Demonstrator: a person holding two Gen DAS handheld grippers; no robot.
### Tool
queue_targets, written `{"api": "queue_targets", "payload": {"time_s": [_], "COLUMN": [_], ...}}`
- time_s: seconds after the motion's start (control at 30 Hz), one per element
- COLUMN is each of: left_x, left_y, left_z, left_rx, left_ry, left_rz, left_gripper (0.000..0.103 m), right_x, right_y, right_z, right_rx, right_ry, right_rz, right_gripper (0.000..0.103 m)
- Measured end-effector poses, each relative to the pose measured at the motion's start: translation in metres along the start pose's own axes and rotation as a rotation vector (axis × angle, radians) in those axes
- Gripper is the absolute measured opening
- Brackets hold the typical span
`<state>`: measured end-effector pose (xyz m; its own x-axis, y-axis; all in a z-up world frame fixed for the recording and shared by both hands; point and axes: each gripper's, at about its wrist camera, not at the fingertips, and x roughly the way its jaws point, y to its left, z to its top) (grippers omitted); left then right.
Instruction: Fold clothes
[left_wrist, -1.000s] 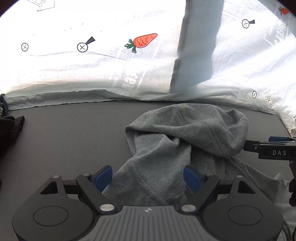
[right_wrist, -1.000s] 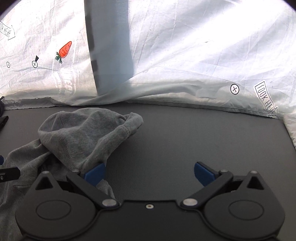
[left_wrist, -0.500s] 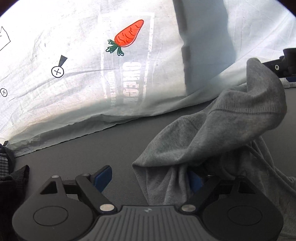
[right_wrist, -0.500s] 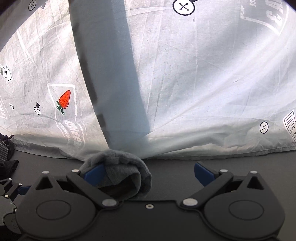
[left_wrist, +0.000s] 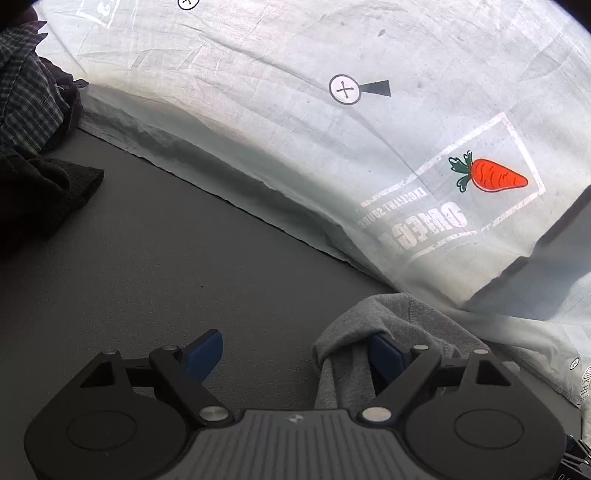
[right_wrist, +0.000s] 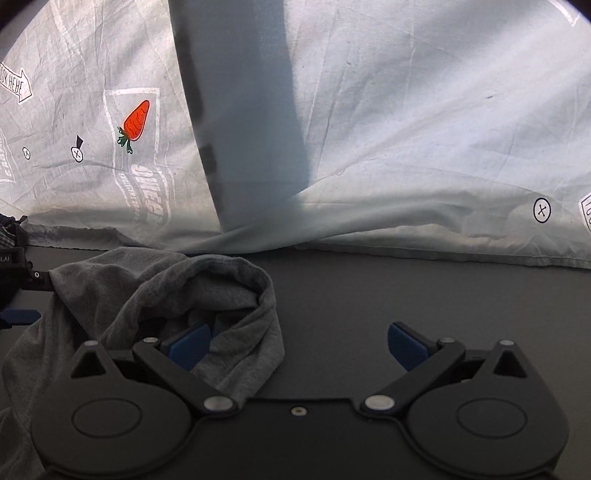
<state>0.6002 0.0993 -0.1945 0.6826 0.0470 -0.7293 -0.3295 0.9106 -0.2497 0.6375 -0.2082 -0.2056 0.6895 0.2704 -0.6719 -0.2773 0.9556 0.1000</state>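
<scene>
Both jaws spread wide, nothing clamped. Left gripper (left_wrist: 295, 354): grey garment (left_wrist: 391, 332) bunched over the right-hand blue pad (left_wrist: 384, 356), cloth draped on that finger, gap between the fingers bare down to the dark grey table (left_wrist: 147, 258). Right gripper (right_wrist: 299, 343): same grey garment (right_wrist: 166, 288) heaped ahead and left, one fold looped around the left pad (right_wrist: 188, 345), right pad free. Ahead of both, white printed sheet (right_wrist: 406, 129) with an orange carrot (left_wrist: 491, 177). Far left of the left gripper, dark clothes (left_wrist: 33, 147) piled.
</scene>
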Motion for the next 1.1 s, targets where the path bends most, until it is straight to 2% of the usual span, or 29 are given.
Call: {"api": "queue_targets", "payload": {"time_s": [0.03,0.1,0.2,0.27,0.33,0.37,0.43,0.5,0.53,0.57,0.6,0.63,0.73,0.83,0.97,1.1], "left_x": [-0.006,-0.010,-0.004,0.006,0.014,0.016,0.021,0.027,0.026,0.022,0.016,0.011,-0.009,-0.033,-0.069,-0.094], "left_y": [-0.014,-0.034,-0.042,-0.042,-0.037,-0.031,-0.005,0.026,0.035,0.036,0.032,0.026,0.007,0.000,0.001,0.004], "left_z": [-0.001,-0.001,-0.003,-0.006,-0.004,-0.003,0.004,0.007,0.006,0.005,0.004,0.002,-0.004,-0.007,-0.023,-0.065], "left_rx": [0.128,0.298,0.381,0.391,0.387,0.354,0.194,-0.038,-0.108,-0.114,-0.087,-0.042,0.088,0.114,0.119,0.204], "left_ry": [-0.032,-0.050,-0.029,-0.014,-0.011,-0.024,-0.005,0.059,0.068,0.056,0.047,0.038,0.010,-0.036,-0.083,-0.043], "left_rz": [0.033,0.073,0.056,0.067,0.119,0.146,0.133,0.057,0.026,0.006,-0.012,-0.035,-0.071,-0.079,0.003,0.092], "left_gripper": [0.087,0.089,0.089,0.089,0.090,0.090,0.090,0.090,0.090,0.090,0.090,0.090,0.090,0.091,0.096,0.098], "right_x": [0.006,0.017,0.031,0.036,0.039,0.040,0.040,0.038,0.033,0.029,0.020,0.011,-0.003,-0.022,-0.064,-0.110], "right_y": [0.004,0.008,0.006,0.002,-0.003,-0.006,-0.015,-0.025,-0.027,-0.027,-0.025,-0.025,-0.028,-0.028,-0.021,-0.013], "right_z": [-0.001,-0.001,0.002,0.008,0.015,0.019,0.026,0.032,0.033,0.034,0.034,0.034,0.028,0.009,-0.029,-0.070], "right_rx": [-0.019,-0.048,-0.053,-0.040,-0.044,-0.062,-0.081,-0.080,-0.082,-0.084,-0.082,-0.079,-0.033,-0.029,-0.059,-0.024], "right_ry": [0.012,0.032,0.054,0.060,0.046,0.038,0.026,0.019,0.010,-0.002,-0.041,-0.064,-0.032,-0.001,-0.011,-0.007], "right_rz": [-0.008,-0.031,-0.048,-0.066,-0.113,-0.151,-0.197,-0.207,-0.209,-0.210,-0.233,-0.222,-0.106,-0.075,-0.083,-0.081], "right_gripper": [0.103,0.103,0.103,0.103,0.103,0.103,0.103,0.103,0.103,0.103,0.103,0.103,0.103,0.103,0.103,0.103]}}
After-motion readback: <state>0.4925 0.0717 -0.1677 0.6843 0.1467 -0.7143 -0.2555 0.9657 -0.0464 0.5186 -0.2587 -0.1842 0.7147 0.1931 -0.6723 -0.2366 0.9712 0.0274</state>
